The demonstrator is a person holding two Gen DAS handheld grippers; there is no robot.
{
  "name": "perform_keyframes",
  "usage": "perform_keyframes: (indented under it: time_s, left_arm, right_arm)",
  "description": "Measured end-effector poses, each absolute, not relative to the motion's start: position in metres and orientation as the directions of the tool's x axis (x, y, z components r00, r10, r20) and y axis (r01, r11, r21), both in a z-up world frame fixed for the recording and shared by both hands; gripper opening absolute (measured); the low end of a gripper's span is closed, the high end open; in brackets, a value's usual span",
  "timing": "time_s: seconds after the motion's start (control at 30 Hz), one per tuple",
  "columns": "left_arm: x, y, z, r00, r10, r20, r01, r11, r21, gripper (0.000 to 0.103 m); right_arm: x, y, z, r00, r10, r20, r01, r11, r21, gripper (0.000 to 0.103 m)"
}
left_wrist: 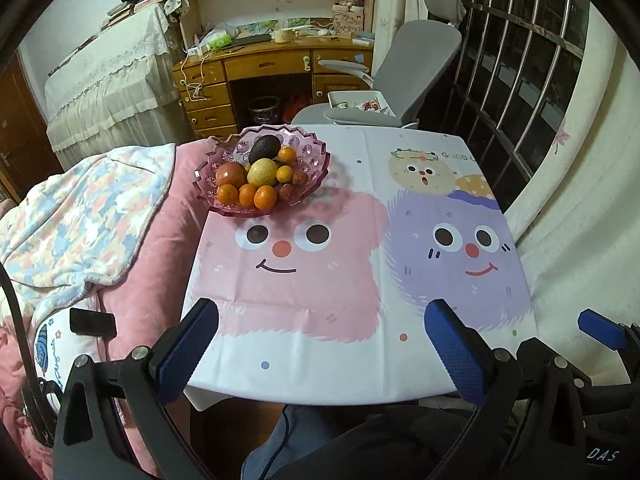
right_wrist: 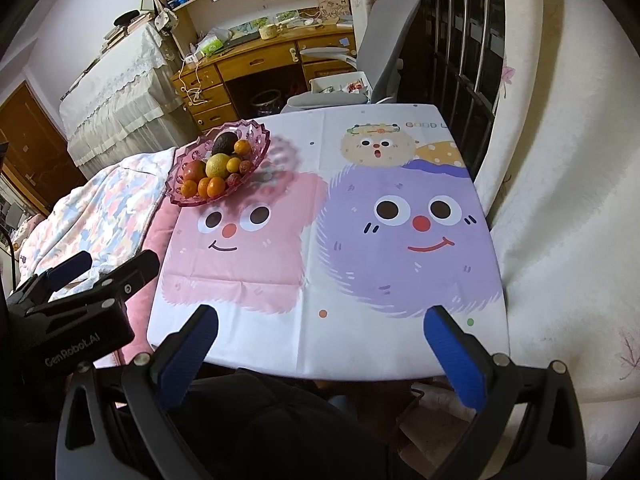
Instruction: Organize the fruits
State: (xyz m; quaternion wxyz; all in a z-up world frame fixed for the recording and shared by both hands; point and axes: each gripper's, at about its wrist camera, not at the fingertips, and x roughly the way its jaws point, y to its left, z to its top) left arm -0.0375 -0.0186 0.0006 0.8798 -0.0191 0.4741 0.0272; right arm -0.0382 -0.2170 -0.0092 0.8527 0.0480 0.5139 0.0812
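A pink glass bowl (left_wrist: 316, 148) stands at the table's far left corner, also in the right wrist view (right_wrist: 262, 130). It holds a dark avocado (left_wrist: 264, 148), a yellow-green pear (left_wrist: 262, 172), a red apple (left_wrist: 230, 174), several small oranges (left_wrist: 265, 197) and reddish lychees (left_wrist: 299, 178). My left gripper (left_wrist: 322, 320) is open and empty above the table's near edge. My right gripper (right_wrist: 320, 326) is open and empty, also at the near edge, to the right of the left one (right_wrist: 80, 268).
The table carries a cartoon cloth (left_wrist: 360, 280) with pink and purple faces. A bed with a pink quilt (left_wrist: 140, 240) adjoins the table's left. A grey office chair (left_wrist: 416, 64) and a wooden desk (left_wrist: 264, 68) stand behind. A curtain (right_wrist: 560, 200) and barred window are right.
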Motion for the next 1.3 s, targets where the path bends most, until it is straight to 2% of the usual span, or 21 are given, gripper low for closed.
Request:
perform_keyframes:
  time_s: [1.3]
  left_arm:
    - [-0.056, -0.023, -0.002, 0.540, 0.036, -0.841, -0.066, 0.998, 0.000, 0.102]
  right_arm:
    - [-0.045, -0.208, -0.015, 0.432, 0.175, -0.885, -0.085, 0.984, 0.154, 0.103]
